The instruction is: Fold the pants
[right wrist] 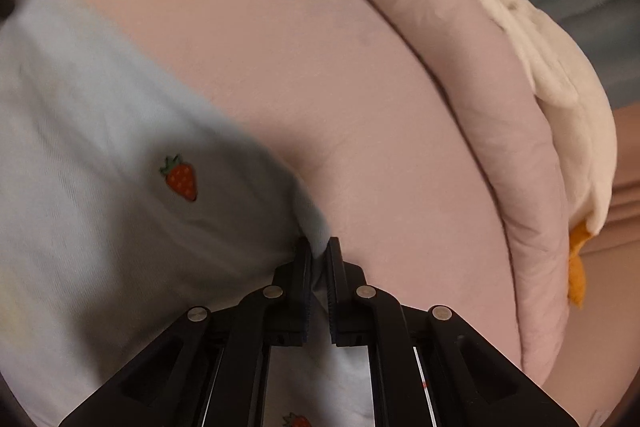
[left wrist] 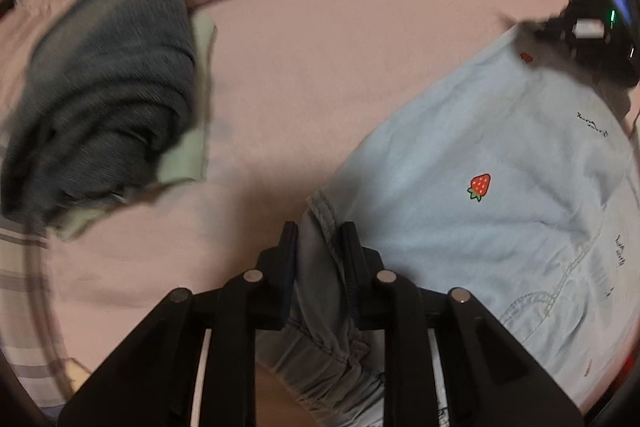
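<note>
Left wrist view shows the left gripper (left wrist: 319, 231) pinching the gathered waistband of the light blue strawberry-print pants (left wrist: 480, 155), which spread ahead and to its right across the pink bedsheet (left wrist: 320, 67). Opposite, the right gripper (right wrist: 319, 247) is clamped on a pants edge. Judging by this, carry both corners together, level and taut, clear of the folded jeans (left wrist: 112, 87) off left
</note>
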`<state>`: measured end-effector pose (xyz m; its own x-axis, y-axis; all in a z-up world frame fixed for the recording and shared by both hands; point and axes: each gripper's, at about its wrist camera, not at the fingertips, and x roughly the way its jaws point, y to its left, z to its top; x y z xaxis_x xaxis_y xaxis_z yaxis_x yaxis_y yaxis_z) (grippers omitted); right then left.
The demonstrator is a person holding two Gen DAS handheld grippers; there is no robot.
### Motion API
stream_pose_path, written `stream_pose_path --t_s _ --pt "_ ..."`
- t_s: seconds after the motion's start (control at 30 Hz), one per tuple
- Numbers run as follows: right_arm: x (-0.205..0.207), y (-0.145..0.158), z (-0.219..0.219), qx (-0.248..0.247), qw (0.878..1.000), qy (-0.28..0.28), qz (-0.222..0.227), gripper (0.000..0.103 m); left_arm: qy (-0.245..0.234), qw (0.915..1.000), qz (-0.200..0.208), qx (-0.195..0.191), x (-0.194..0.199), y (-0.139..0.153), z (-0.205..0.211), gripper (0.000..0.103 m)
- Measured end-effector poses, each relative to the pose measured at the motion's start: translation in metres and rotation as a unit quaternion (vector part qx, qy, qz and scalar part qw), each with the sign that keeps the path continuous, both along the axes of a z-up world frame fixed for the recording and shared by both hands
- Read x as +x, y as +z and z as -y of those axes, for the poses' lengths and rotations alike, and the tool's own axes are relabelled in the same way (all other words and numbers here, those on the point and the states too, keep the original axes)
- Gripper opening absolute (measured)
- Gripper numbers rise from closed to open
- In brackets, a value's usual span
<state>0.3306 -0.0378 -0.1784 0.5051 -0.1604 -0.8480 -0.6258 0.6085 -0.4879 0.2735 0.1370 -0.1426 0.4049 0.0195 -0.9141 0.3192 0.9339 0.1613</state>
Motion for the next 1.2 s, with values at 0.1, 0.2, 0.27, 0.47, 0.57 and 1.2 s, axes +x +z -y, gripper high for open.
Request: stream_pose_path --t_s 0.1,0.2,0.27,0.47,0.57,1.2 --pt "-0.014 0.034 0.001 0.010 0.998 -0.003 0.064 0.005 0.008 0.9973 0.049 0.053 -0.013 0.026 0.006 0.004" --pt "-0.038 0.076 0.000 0.031 0.993 0.006 0.113 0.005 0.004 0.9963 0.080 0.030 -0.042 0.052 -0.001 0.004" --pt "-0.056 0.096 0.009 0.042 0.990 0.014 0.132 0.005 -0.023 0.9967 0.077 0.012 -0.064 0.053 0.009 0.005" --pt "-0.110 0.129 0.032 0.070 0.983 0.041 0.167 0.005 -0.052 0.9935 0.101 -0.001 -0.069 0.061 0.003 0.015" --pt "-0.140 0.134 0.036 0.070 0.980 0.065 0.173 0.005 -0.070 0.9899 0.121 0.026 -0.065 0.054 0.003 0.047" --pt "-0.176 0.122 0.055 0.060 0.982 0.059 0.170 0.004 -0.070 0.9817 0.175 0.027 -0.054 0.053 0.008 0.013"
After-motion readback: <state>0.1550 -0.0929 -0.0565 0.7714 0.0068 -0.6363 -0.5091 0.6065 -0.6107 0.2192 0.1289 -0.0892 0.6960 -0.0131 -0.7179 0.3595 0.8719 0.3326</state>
